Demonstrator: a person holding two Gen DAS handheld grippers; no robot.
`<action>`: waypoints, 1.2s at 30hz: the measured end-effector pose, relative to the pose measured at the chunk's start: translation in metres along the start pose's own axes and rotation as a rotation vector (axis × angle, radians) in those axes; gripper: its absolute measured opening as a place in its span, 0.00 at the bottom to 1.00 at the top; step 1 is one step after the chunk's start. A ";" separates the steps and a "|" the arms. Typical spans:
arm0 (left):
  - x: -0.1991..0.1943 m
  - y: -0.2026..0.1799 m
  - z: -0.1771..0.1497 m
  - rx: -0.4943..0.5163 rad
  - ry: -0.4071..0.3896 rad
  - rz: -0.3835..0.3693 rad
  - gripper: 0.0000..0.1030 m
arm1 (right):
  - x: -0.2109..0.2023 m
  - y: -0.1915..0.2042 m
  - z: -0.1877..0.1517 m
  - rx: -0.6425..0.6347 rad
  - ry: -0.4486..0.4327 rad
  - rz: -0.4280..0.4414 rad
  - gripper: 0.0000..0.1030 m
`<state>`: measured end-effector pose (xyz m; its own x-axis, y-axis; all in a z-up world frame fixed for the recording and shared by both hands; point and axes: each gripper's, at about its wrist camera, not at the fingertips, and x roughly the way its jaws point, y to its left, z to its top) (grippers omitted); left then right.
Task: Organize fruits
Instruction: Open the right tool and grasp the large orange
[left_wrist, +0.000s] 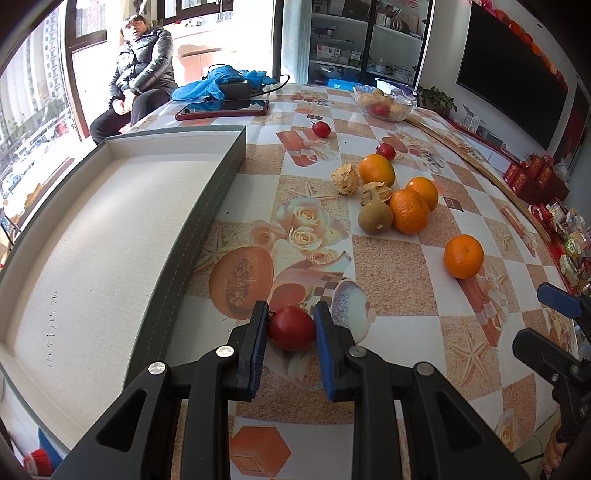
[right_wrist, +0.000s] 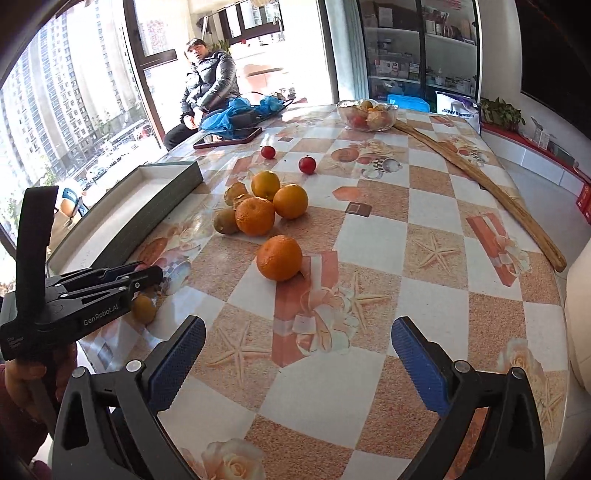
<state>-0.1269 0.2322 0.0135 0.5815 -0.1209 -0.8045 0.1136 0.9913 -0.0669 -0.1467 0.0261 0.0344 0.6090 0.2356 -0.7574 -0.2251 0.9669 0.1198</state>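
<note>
Left claw pinching a red fruit at the near edge of the bench

The smooth, round, glossy fruit could squirt from the pads or bruise if squeezed harder; lifted carelessly it may clip the wall of the tray just left. Right claw is spread over bare bench, with the oranges farther off

We see red tomato on tablecloth, between blue pads, just beside grey tray, whose white-lined inside holds no fruit. Lone orange sits apart. Three oranges, kiwi, two papery husked fruits cluster mid-table. Two small red tomatoes farther back.
</note>
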 end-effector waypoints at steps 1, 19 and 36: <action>0.000 0.000 0.000 0.001 -0.001 0.001 0.27 | 0.004 0.007 0.000 -0.022 0.004 -0.007 0.99; 0.002 0.003 0.005 -0.010 0.014 -0.027 0.26 | 0.065 0.007 0.038 -0.006 0.101 -0.057 0.36; -0.054 0.016 0.039 -0.036 -0.026 -0.106 0.26 | 0.029 -0.001 0.058 0.088 0.124 0.038 0.36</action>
<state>-0.1251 0.2524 0.0784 0.5882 -0.2257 -0.7766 0.1467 0.9741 -0.1719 -0.0849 0.0376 0.0500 0.5011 0.2638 -0.8242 -0.1755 0.9636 0.2017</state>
